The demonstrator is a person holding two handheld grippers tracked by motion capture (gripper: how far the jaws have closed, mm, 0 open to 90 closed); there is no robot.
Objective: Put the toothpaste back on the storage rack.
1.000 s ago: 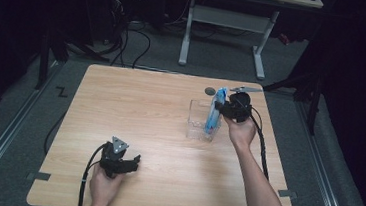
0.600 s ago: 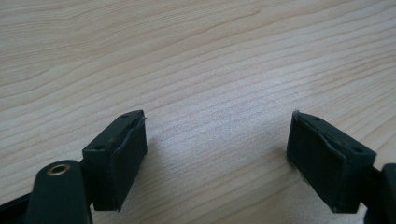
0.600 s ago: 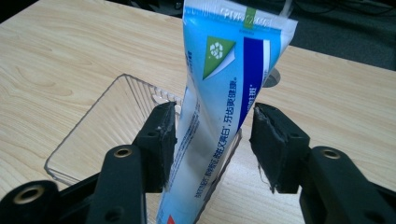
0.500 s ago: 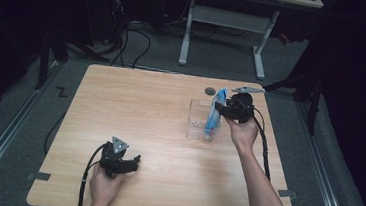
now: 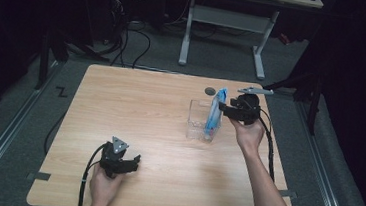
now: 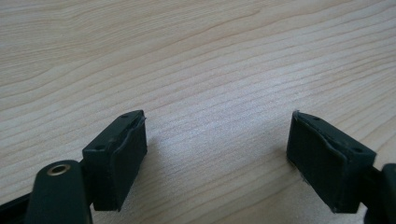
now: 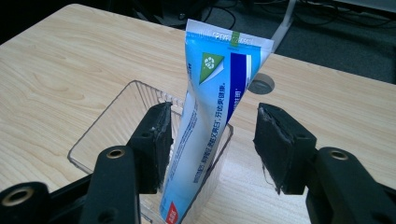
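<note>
A blue and white toothpaste tube (image 5: 215, 111) stands cap-down and tilted in a clear plastic container (image 5: 198, 119) at the table's right side. My right gripper (image 5: 228, 111) is level with the tube's upper half, coming in from the right. In the right gripper view the tube (image 7: 210, 107) rises between the jaws of the right gripper (image 7: 213, 114), which have just been opening; the right pad stands well off it and the left pad lies close beside it. The container (image 7: 107, 126) sits below. My left gripper (image 5: 133, 161) rests near the front left, open (image 6: 217, 130) over bare wood.
A grey round grommet (image 5: 210, 91) is set into the table just behind the container. The light wooden table (image 5: 135, 109) is bare across its left and middle. Beyond its far edge stand desk legs (image 5: 261, 44) and cables on the dark floor.
The right gripper's jaws have spread apart off the toothpaste tube, which stays leaning in the container. The left hand and its gripper have not moved.
</note>
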